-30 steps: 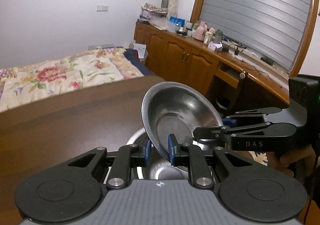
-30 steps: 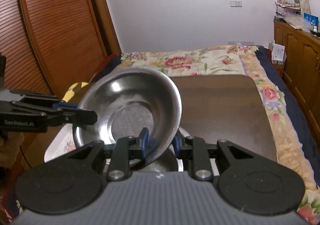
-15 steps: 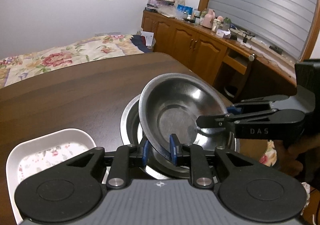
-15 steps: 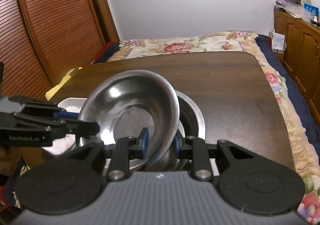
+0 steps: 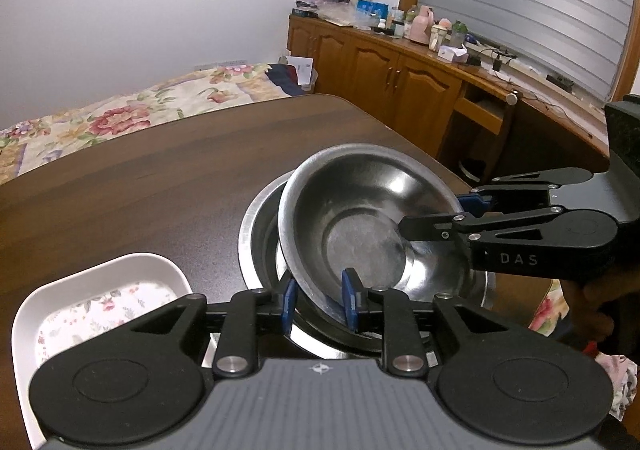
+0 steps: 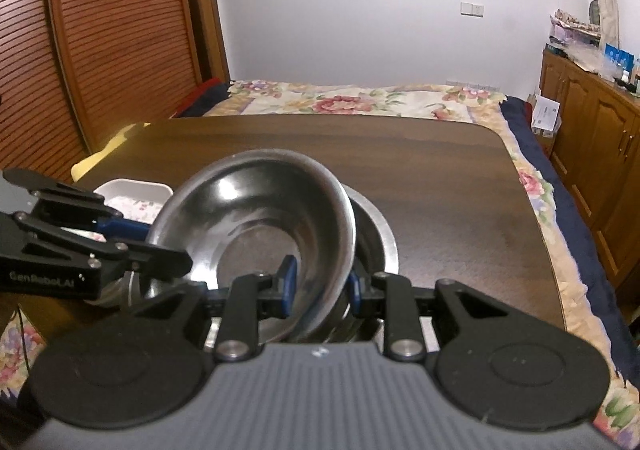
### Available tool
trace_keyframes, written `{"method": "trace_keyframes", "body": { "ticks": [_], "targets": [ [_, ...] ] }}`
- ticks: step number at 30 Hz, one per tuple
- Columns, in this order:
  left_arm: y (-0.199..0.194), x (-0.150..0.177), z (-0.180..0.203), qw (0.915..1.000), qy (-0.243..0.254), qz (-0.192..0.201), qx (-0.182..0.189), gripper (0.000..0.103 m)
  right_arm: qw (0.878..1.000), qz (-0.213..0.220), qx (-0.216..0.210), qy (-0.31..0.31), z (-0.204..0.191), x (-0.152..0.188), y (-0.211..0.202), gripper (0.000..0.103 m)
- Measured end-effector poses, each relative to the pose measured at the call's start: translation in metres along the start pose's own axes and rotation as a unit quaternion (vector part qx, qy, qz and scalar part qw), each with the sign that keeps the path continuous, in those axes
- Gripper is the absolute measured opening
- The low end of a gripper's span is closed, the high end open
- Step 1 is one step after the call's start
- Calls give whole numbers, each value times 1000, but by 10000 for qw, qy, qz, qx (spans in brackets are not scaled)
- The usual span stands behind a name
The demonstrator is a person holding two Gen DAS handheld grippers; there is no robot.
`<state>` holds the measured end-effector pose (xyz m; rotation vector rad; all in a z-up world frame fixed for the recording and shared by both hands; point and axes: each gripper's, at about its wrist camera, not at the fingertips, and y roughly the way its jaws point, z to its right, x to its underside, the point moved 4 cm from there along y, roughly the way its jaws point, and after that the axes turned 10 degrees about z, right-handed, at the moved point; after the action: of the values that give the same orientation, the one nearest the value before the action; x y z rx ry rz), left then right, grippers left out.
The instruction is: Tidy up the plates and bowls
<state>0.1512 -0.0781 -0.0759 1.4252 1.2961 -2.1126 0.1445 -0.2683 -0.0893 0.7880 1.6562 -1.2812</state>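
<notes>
dark wood fills the bench [image 6: 460, 185], with a flowered bed [image 6: 360, 101] beyond it.

the left gripper [image 5: 318, 296] has its jaws narrow, the blue pads either side of the near rim of the steel bowl [image 5: 360, 226]; a sliver of gap shows at the left pad, so it looks like a loosening pinch rather than a firm one, and i cannot tell for sure whether both pads touch. the right gripper [image 6: 320, 284] has its jaws narrow too, closed across the bowl's opposite rim, the wall of the bowl between its pads.

so the bowl hangs between the two grippers, tilted, its mouth turned up and toward the left gripper. directly under it sits a wider steel bowl [image 5: 260, 234] on the bench; the held bowl's low edge dips inside that one's rim, and nesting depends on levelling it there. both hands are equally near.

a white floral dish [image 5: 100, 306] lies just beside the stack.

whether the two bowls already touch is hidden by the grippers' own bodies, and the dish is cut off by the frame's edge.
</notes>
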Motion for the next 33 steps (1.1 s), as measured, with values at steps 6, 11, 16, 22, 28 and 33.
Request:
{"method": "trace_keyframes", "body": {
  "ticks": [6, 11, 16, 22, 28, 33],
  "targets": [
    [2, 0, -1, 10000, -30, 21, -66, 25, 10000, 44, 39, -53, 2, 1, 1, 28],
    [-3, -2, -4, 9999, -54, 105, -125, 25, 9999, 123, 52, -16, 4, -1, -1, 28],
    [-12, -9, -9, 9994, -66, 259, -205, 25, 9996, 280, 55, 51, 8, -8, -10, 29],
    [-26, -19, -11, 9975, -64, 620, -347, 47, 9985, 527, 66, 134, 8, -13, -23, 29],
    [-41, -24, -10, 9917, -230, 1113, -607, 71, 9961, 791, 95, 378, 16, -8, -28, 50],
    [-45, -18, -4, 9863, -274, 1366, -889, 74, 9939, 939, 162, 549, 27, -2, -24, 54]
  ]
}}
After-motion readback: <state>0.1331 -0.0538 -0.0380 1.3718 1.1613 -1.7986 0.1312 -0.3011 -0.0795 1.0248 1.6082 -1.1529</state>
